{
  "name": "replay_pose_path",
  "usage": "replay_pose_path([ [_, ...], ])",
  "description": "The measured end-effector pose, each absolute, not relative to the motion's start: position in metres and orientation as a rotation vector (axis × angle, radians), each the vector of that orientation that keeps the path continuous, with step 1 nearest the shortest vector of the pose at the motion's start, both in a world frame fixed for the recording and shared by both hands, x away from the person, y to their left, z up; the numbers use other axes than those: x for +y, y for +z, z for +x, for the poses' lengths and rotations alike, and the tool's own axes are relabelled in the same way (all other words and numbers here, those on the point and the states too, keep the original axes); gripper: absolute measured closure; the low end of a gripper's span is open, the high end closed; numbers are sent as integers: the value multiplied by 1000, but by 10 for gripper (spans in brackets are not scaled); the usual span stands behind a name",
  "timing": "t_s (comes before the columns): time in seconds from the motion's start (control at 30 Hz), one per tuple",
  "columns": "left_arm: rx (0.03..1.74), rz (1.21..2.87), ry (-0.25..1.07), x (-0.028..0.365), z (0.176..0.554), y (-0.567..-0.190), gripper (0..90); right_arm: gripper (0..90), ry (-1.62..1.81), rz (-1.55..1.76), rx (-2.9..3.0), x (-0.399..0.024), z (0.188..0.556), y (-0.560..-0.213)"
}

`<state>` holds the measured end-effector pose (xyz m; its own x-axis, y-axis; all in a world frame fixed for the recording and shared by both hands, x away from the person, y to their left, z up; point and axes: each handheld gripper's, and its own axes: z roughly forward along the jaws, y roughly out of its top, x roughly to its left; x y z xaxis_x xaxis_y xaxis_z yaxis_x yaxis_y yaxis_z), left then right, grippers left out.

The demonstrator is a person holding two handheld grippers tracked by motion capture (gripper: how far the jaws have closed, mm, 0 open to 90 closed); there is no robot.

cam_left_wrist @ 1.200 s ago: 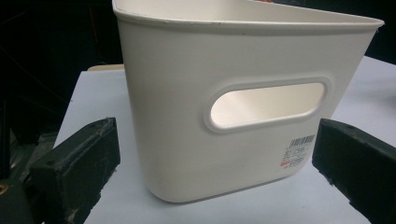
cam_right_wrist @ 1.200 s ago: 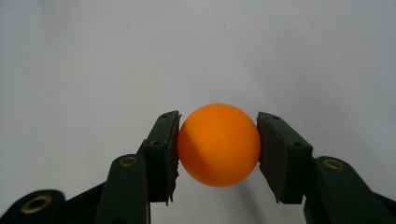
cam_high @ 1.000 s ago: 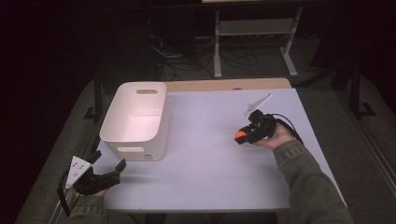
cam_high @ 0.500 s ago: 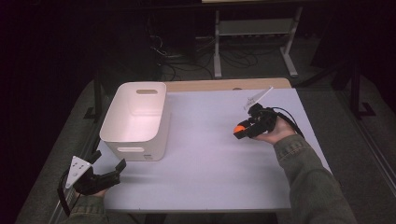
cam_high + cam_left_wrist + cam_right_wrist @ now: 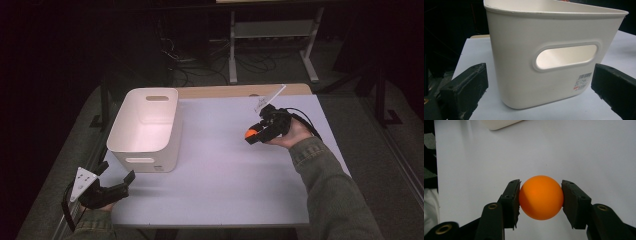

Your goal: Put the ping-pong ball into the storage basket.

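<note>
Ball: orange ball (image 5: 541, 197) is pinched in the right claw (image 5: 253, 135), above the table (image 5: 225, 165) at about 3 o'clock.
Left claw: left claw (image 5: 116, 176) is released, at 7 o'clock, facing the bin's near wall.
Risk: the smooth round ball may squirt from the two flat pads (image 5: 512, 202) if jolted or tilted, then roll off the table.
Obstacle: white bin (image 5: 145, 127) at 10 o'clock; its rim must be cleared.
Surroundings: metal rack (image 5: 272, 30) at 12 o'clock, beyond the table.

Setting: lab or test workshop, dimly lit. Landmark: white-topped worktable (image 5: 220, 190) with a wooden strip along its far edge. Beyond the table: a grey metal shelving frame (image 5: 272, 45) and loose cables (image 5: 190, 62) on a dark carpeted floor. Right of the table: a black stand (image 5: 382, 100).
</note>
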<state>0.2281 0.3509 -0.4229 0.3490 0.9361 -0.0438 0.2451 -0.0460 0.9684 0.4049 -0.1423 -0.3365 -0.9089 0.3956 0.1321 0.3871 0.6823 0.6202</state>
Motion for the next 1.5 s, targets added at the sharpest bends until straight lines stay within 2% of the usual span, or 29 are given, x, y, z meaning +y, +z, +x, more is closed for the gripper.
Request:
replay_pose_path([
  [1.5,1102,1543,804,351,228,-423,3,499,1035,487,2887,-82,421,-289],
])
